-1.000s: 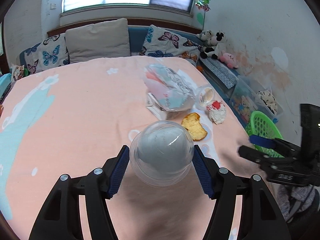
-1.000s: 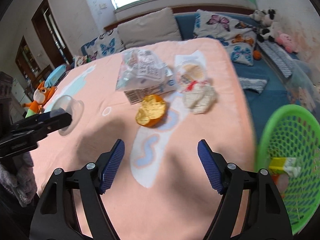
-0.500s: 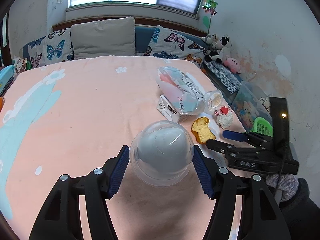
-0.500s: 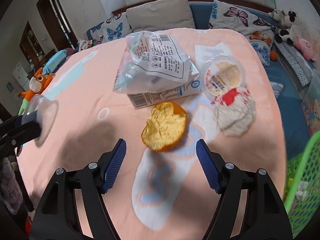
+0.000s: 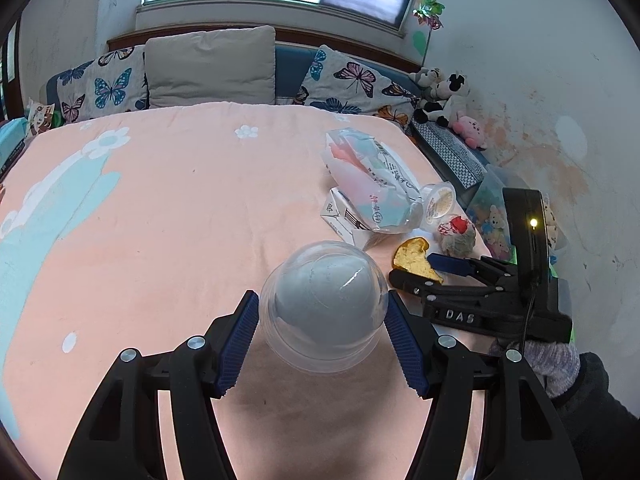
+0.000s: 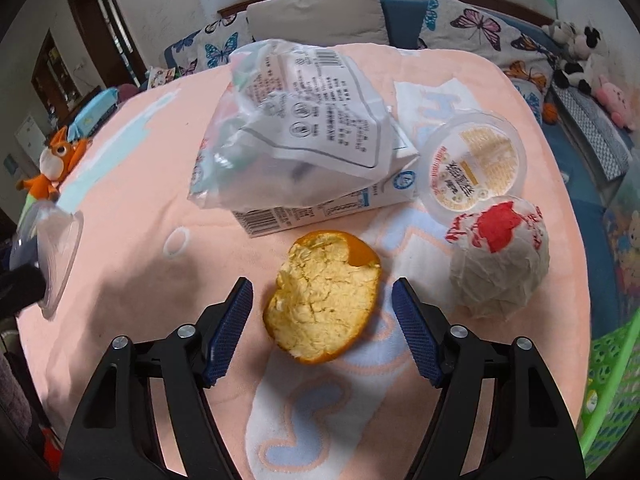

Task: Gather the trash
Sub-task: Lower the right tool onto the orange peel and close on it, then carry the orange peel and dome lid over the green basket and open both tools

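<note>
pink blanket, left gripper clamping clear cup, right gripper closing around orange peel

the left gripper holds a clear plastic dome lid between its blue pads, above the pink blanket. to its right the right gripper, jaws closing, reaches in at the orange peel, held by a gloved hand. beyond the peel lie a crumpled paper ball, a small plastic cup, and a plastic bag resting on a flattened carton. pillows line the far edge.
</note>
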Demonstrator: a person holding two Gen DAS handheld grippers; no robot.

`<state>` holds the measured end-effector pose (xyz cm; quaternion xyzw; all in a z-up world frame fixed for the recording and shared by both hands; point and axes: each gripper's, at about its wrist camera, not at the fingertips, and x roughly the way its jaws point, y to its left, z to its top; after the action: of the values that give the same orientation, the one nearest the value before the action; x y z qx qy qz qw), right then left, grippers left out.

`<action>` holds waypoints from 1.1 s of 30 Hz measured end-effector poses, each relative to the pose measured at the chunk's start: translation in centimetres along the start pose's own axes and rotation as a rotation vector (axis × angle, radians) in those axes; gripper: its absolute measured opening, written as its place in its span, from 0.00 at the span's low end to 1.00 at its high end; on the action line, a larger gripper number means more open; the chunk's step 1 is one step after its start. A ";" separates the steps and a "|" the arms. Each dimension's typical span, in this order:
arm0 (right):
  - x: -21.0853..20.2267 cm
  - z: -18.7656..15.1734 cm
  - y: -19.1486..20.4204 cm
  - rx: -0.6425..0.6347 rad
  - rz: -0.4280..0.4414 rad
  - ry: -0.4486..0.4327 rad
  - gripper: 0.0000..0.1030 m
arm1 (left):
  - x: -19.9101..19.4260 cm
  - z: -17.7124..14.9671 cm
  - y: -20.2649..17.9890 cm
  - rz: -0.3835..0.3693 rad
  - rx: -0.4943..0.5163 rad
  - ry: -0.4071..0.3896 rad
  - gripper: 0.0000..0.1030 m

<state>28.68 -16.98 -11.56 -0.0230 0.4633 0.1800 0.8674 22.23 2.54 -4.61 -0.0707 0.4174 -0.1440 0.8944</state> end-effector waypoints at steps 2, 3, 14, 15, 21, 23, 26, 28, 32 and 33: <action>0.2 -0.2 0.7 -0.039 -0.045 0.001 0.62 | 0.1 0.1 0.0 0.000 -0.002 0.002 0.60; 0.3 -0.4 1.0 -0.057 -0.060 0.001 0.59 | 0.2 0.1 0.0 0.000 -0.004 0.002 0.60; -1.4 -1.3 0.4 -0.023 -0.028 -0.029 0.39 | 0.3 0.6 -0.6 -0.005 0.008 -0.005 0.60; -1.7 -1.3 0.4 -0.021 -0.027 -0.032 0.38 | 0.3 0.6 -0.7 -0.005 0.010 -0.007 0.60; -4.3 -2.4 0.2 0.004 -0.018 -0.066 0.37 | -0.2 0.8 -1.4 -0.009 0.022 -0.012 0.60; -5.2 -2.6 0.1 0.011 -0.015 -0.076 0.37 | -0.3 0.7 -1.8 -0.015 0.028 -0.013 0.60; -6.9 -3.4 -0.3 0.024 -0.015 -0.095 0.37 | -0.5 0.6 -2.4 -0.026 0.039 -0.015 0.60; -8.1 -3.9 -0.8 0.035 -0.020 -0.110 0.37 | -0.7 0.6 -3.2 -0.038 0.051 -0.016 0.60; -10.3 -5.1 -1.9 0.065 -0.036 -0.141 0.37 | -0.9 0.6 -4.7 -0.057 0.079 -0.020 0.60; -10.9 -5.5 -2.4 0.078 -0.040 -0.148 0.37 | -0.9 0.6 -5.3 -0.064 0.088 -0.019 0.60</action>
<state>19.60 -23.52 -6.08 0.0149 0.4041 0.1457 0.9029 21.14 -2.18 -2.27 -0.0460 0.3996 -0.1903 0.8956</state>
